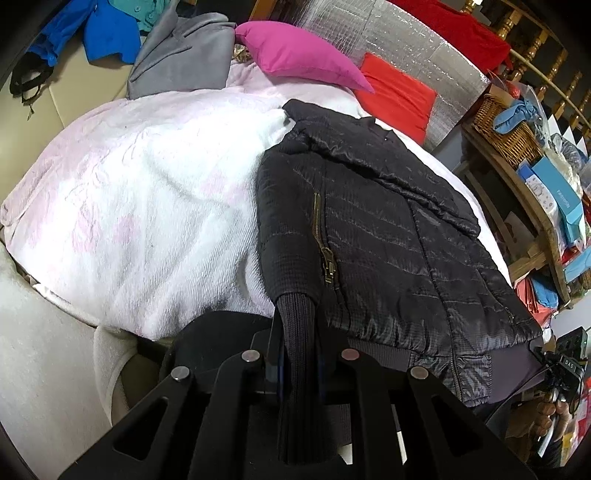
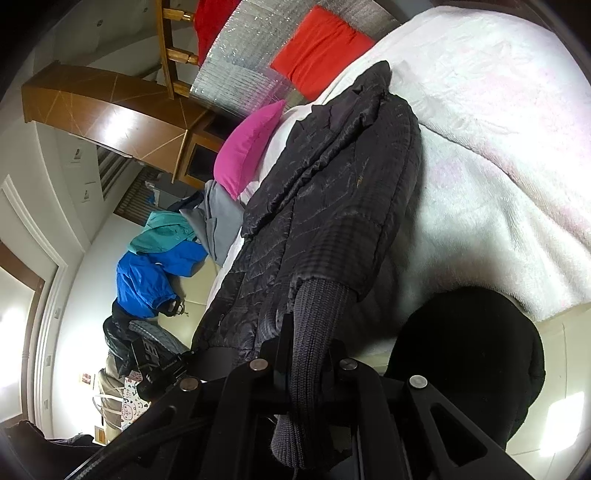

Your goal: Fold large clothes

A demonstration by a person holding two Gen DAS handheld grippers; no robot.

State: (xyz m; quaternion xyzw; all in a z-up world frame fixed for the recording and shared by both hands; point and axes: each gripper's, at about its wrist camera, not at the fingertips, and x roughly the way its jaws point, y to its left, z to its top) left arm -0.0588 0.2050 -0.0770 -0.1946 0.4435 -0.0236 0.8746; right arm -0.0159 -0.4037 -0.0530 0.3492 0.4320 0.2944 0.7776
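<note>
A black quilted jacket with a brass zipper lies on a white and pink blanket. My left gripper is shut on the ribbed knit cuff of one sleeve at the jacket's near edge. In the right wrist view the same jacket lies along the blanket, and my right gripper is shut on the ribbed cuff of the other sleeve. The right gripper also shows at the far right of the left wrist view.
A pink pillow, a red cushion and a grey garment lie at the far side. Blue and teal clothes lie on the floor. A cluttered wooden shelf with a wicker basket stands right of the bed.
</note>
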